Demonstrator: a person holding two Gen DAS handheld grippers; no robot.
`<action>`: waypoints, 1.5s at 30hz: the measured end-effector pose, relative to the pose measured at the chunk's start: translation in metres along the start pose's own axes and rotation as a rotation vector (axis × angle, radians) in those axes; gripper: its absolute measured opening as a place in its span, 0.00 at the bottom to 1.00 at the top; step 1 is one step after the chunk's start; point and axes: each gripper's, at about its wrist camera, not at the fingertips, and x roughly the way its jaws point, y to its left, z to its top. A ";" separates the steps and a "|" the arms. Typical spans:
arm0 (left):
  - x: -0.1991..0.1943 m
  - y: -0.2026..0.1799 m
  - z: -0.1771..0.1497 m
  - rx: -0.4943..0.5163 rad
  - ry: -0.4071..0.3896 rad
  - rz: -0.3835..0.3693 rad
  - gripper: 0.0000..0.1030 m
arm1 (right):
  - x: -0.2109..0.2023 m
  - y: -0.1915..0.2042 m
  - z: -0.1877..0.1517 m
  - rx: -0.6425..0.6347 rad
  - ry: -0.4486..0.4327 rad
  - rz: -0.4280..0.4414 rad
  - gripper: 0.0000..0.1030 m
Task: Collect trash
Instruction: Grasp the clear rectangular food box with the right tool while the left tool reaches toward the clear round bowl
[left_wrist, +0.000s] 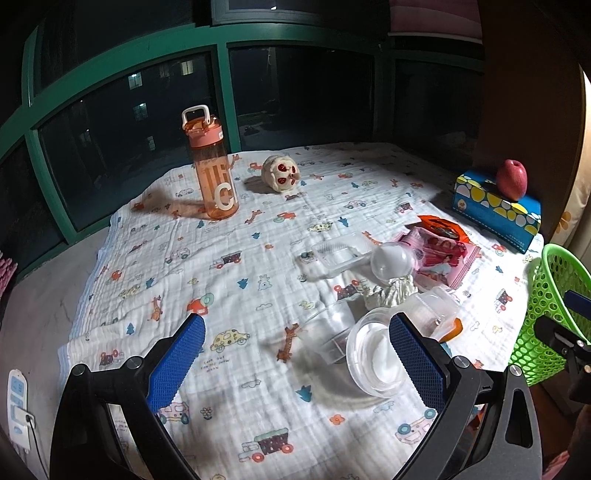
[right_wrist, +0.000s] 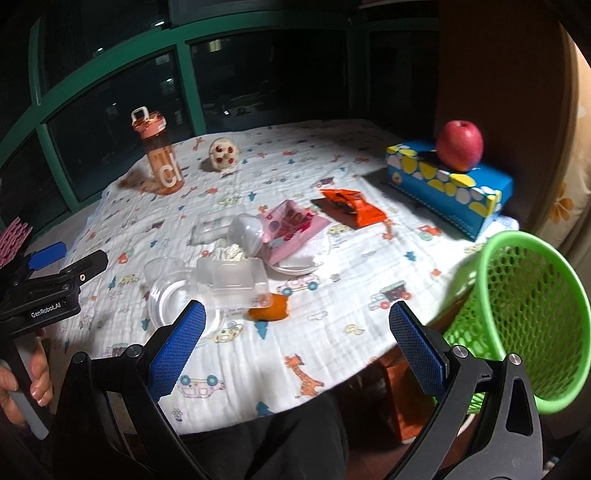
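While both tongs, left (left_wrist: 297, 352) and right (right_wrist: 297, 341), gape wide and hold nothing, the trash lies heaped mid-bench: two wrappers, pink (right_wrist: 291, 227) and orange (right_wrist: 352, 210), one crumpled tissue (right_wrist: 229, 254), several clear plastic containers (right_wrist: 231, 282). One green basket (right_wrist: 524, 325) stands at the right edge; one bottle (left_wrist: 214, 173), one apple (right_wrist: 460, 145) on one tissue box (right_wrist: 450, 188) stand farther back.

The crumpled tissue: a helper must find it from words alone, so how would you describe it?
Start at the blue tissue box with the apple on it. Move left to the trash pile; the crumpled tissue lies beside the clear dome. It is the only soft white wad among hard clear plastics.
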 end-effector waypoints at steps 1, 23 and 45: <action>0.001 0.002 0.000 -0.002 0.001 -0.003 0.94 | 0.004 0.002 0.001 -0.004 0.007 0.018 0.95; 0.017 0.023 -0.017 0.032 0.043 -0.026 0.94 | 0.107 0.038 0.015 -0.075 0.161 0.224 0.94; 0.020 -0.035 -0.027 0.241 0.030 -0.216 0.80 | 0.084 0.011 0.024 -0.026 0.119 0.219 0.78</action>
